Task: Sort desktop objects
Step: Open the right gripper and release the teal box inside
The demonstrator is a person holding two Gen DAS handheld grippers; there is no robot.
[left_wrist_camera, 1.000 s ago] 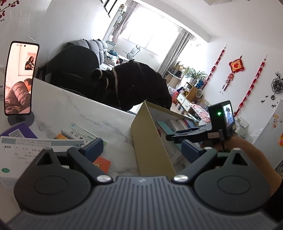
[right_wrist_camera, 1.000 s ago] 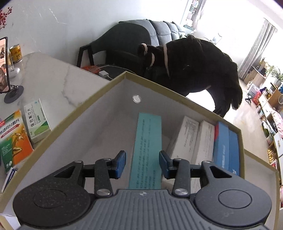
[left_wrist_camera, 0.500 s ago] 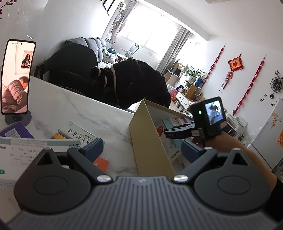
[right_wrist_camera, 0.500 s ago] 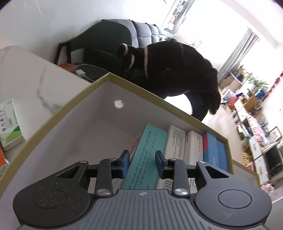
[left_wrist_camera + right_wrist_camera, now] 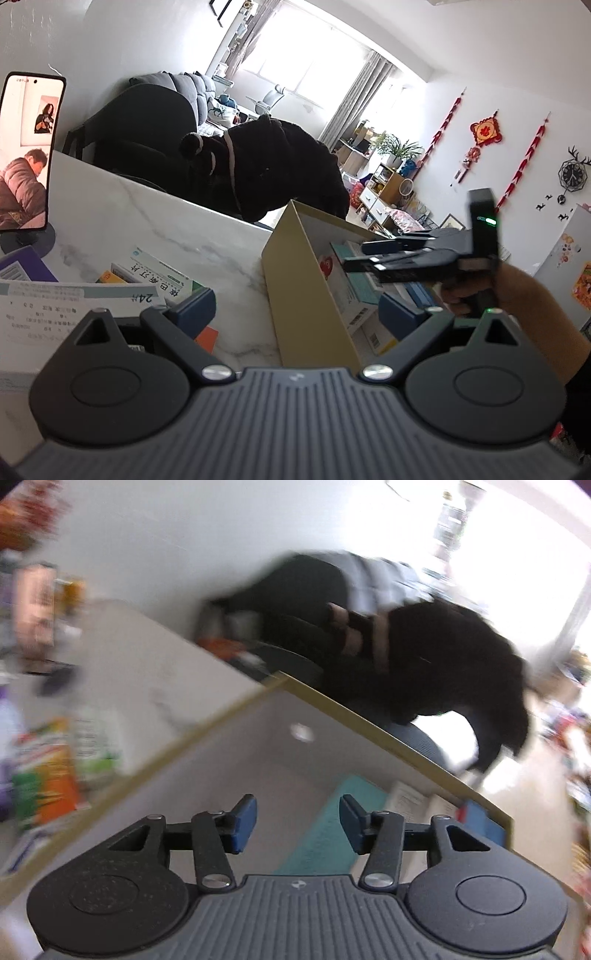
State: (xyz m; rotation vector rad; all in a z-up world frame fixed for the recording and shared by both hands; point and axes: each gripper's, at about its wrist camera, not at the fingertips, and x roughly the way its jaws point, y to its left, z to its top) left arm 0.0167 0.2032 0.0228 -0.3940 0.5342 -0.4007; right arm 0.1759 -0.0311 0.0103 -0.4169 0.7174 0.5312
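Observation:
A tan cardboard box [image 5: 295, 280] stands open on the white marble table [image 5: 147, 229], with several medicine boxes standing inside. My left gripper [image 5: 299, 310] is open wide and straddles the box's near wall without touching it. My right gripper [image 5: 354, 254] hovers over the box's inside, a hand behind it. In the blurred right wrist view its jaws [image 5: 297, 812] are opening with nothing between them. A teal box [image 5: 332, 827] lies just below and beyond them in the cardboard box [image 5: 221, 716]. More medicine boxes lie on the table: a white-green one [image 5: 159, 277] and a large white one [image 5: 55, 306].
A phone on a stand [image 5: 29, 151] plays video at the table's left. A purple box [image 5: 22, 266] and an orange-green box [image 5: 48, 775] lie near it. Behind the table's far edge a chair with a black coat [image 5: 266, 170] stands.
The right gripper's jaws narrowed around the teal box, then widened off it, and the gripper lifted and swung left, blurring its view. The left gripper stayed put.

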